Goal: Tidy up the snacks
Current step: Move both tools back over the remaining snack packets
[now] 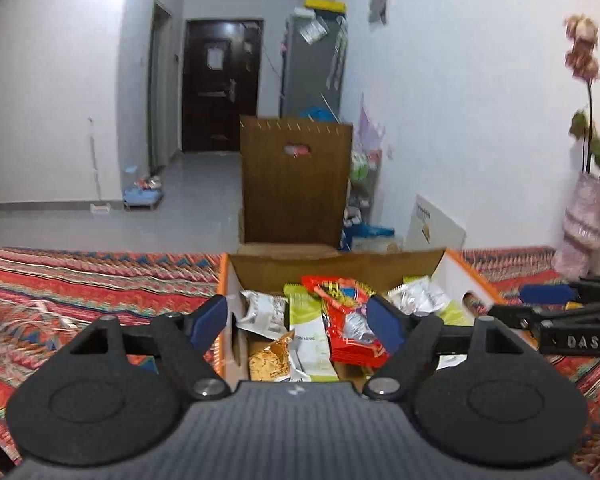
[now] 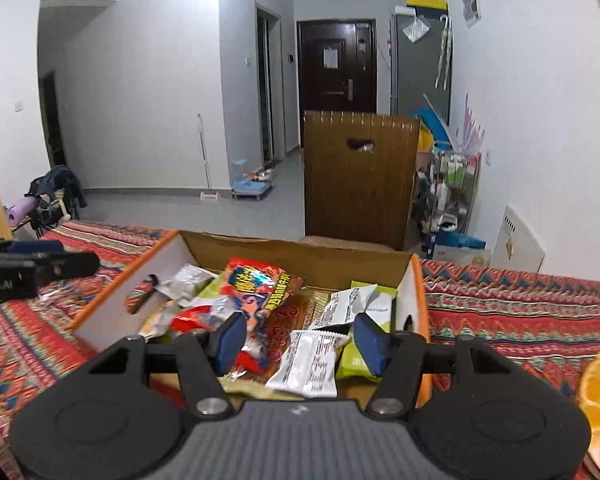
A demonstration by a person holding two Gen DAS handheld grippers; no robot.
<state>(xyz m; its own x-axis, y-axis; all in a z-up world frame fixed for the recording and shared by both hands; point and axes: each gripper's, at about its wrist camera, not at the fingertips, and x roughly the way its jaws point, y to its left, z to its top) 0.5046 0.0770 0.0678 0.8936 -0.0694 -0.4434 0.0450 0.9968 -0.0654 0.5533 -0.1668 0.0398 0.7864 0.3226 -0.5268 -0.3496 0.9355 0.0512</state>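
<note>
In the left wrist view, the left claw is seen spread wide, with nothing pinched between its blue pads. It hangs over the near side of the cardboard box, which sits on the tabletop with the striped cloth. The snacks are inside the box. The red snack bag lies by the right pad, the green and white packet lies between the pads, and the brown cracker packet lies near the box's front wall. A snack could be knocked over the box wall if the claw is pushed in too fast. Two packets could also be caught at once, because they are piled on each other.

In the right wrist view, the right claw is spread as well, and nothing is pinched. It hangs over the near end of the same box. The white packet lies just below and between the pads, inside the box. The green packet is touching the right pad. The red bag lies further back in the box. The slippery white packet could slide away when squeezed.
</note>
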